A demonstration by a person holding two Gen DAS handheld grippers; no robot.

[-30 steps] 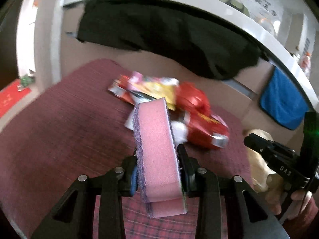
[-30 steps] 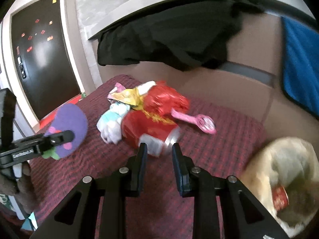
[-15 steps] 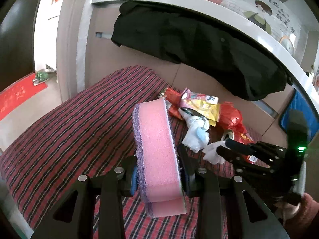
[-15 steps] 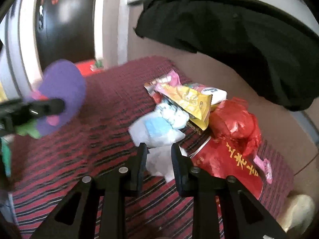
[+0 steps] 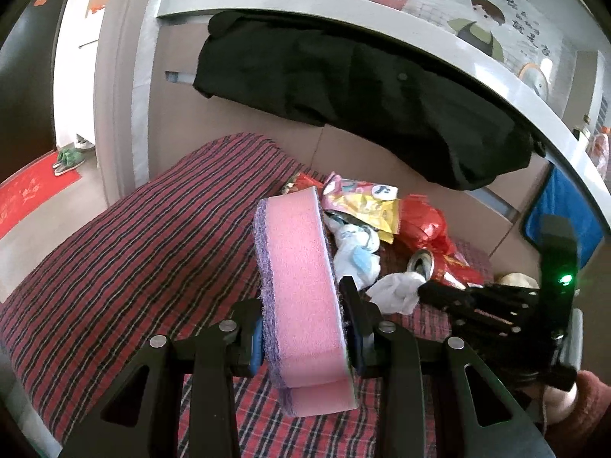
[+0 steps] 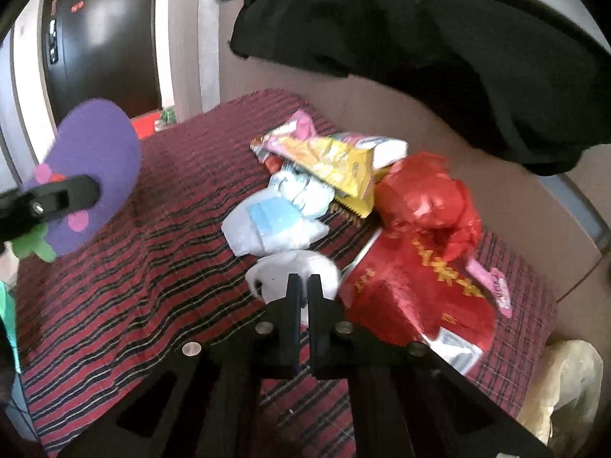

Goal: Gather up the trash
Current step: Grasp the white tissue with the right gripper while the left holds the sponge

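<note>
My left claw (image 5: 305, 309) is clamped on a pink sponge (image 5: 301, 294) with a purple scrub layer; the sponge stands on edge between the jaws and sticks out past the tips. In the right view the same sponge shows its purple face (image 6: 91, 175) at the far left, held above the striped cloth (image 6: 152, 267).

My right claw (image 6: 303, 286) has its jaws drawn almost together, pinching a white crumpled tissue (image 6: 294, 273) at the near edge of the trash pile. From the left view I see that claw (image 5: 431, 291) reaching in from the right, tips on the tissue (image 5: 397, 290).

The rest of the trash lies in a heap on the cloth, just beyond the tissue: a pale blue-and-white wrapper (image 6: 275, 221), a yellow snack bag (image 6: 336, 168) overlapping it, a red foil bag (image 6: 424, 259) to the right with a red crumpled piece on top, and a can (image 5: 422, 263) with its open end toward the left camera. A pink spoon-like piece (image 6: 492, 286) lies past the red bag.

A black garment (image 5: 362, 91) hangs over the ledge behind. A beige bag (image 6: 565, 381) sits at the lower right.
</note>
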